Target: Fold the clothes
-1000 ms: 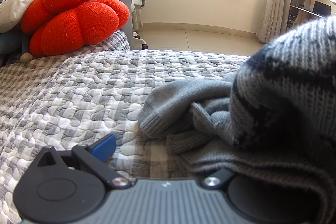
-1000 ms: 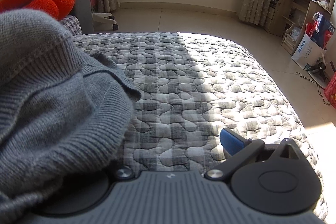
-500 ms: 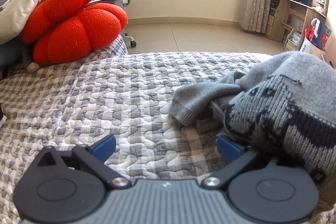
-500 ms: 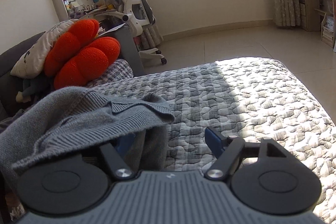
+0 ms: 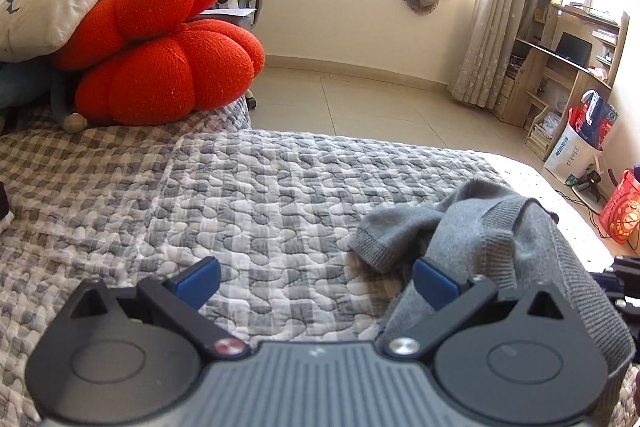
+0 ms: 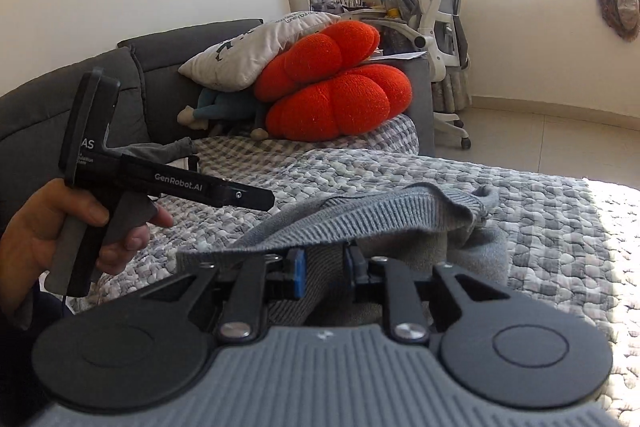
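Your right gripper (image 6: 322, 267), lower centre, pinches the bunched grey knitted sweater (image 6: 400, 215); your left gripper (image 5: 316, 277) gapes wide, empty (sweater alongside). Folding looks unfinished.

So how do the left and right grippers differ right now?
The left gripper has its jaws spread wide, while the right gripper has its jaws drawn close together. The left grips nothing, with the grey knitted sweater only draped over its outer side; the right is pinching a fold of that sweater. Both have blue pads and sit low over the grey-and-white quilted bedspread.
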{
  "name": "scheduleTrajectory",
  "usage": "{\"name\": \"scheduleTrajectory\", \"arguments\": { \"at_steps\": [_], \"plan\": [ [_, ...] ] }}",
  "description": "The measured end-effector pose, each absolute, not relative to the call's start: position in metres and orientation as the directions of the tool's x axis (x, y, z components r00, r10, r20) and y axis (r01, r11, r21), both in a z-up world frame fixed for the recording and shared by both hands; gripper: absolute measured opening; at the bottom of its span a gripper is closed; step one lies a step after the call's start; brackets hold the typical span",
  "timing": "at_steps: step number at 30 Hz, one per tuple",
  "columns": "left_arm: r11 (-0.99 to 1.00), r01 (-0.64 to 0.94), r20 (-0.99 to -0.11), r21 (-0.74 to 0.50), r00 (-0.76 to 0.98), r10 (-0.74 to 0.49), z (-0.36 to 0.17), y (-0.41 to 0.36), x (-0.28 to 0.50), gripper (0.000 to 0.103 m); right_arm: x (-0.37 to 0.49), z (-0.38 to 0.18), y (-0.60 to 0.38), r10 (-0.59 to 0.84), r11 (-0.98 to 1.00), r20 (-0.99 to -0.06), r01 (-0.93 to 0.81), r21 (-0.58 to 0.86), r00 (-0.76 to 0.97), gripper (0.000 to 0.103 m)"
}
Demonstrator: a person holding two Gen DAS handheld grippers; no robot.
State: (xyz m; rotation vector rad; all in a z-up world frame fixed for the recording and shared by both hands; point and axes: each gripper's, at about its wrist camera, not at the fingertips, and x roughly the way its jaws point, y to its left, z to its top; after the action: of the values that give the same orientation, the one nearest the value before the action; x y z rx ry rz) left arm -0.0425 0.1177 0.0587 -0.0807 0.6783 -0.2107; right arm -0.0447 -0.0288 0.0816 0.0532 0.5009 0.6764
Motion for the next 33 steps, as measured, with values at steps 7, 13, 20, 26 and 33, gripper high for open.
{"name": "scheduleTrajectory", "arguments": {
  "at_steps": [7,13,20,26,33],
  "plan": [
    [0.961,0.272,-0.63,-0.057,0.737,-0.246,0.049,0.078,-0.051,0.102,-0.023,0.059,-0.054,0.431,0.902,-0.554,-0.358,0.241,0.712,0.049],
    [0.957,0.291,-0.623,-0.024,0.744,-0.242,0.05,0.068,-0.052,0.102,-0.034,0.071,-0.065,0.5,0.865,-0.471,-0.391,0.316,0.726,0.049],
    [0.956,0.289,-0.621,-0.043,0.742,-0.252,0.046,0.077,-0.048,0.088,-0.049,0.083,-0.05,0.665,0.746,-0.41,-0.571,0.342,0.624,0.049],
    [0.952,0.289,-0.638,-0.103,0.715,-0.286,0.04,0.084,-0.045,0.03,-0.065,0.083,-0.027,0.747,0.646,-0.421,-0.712,0.276,0.514,0.051],
    [0.944,0.279,-0.608,-0.174,0.724,-0.326,0.047,0.092,-0.05,0.004,-0.069,0.073,-0.013,0.709,0.664,-0.482,-0.718,0.21,0.515,0.056]
  ]
}}
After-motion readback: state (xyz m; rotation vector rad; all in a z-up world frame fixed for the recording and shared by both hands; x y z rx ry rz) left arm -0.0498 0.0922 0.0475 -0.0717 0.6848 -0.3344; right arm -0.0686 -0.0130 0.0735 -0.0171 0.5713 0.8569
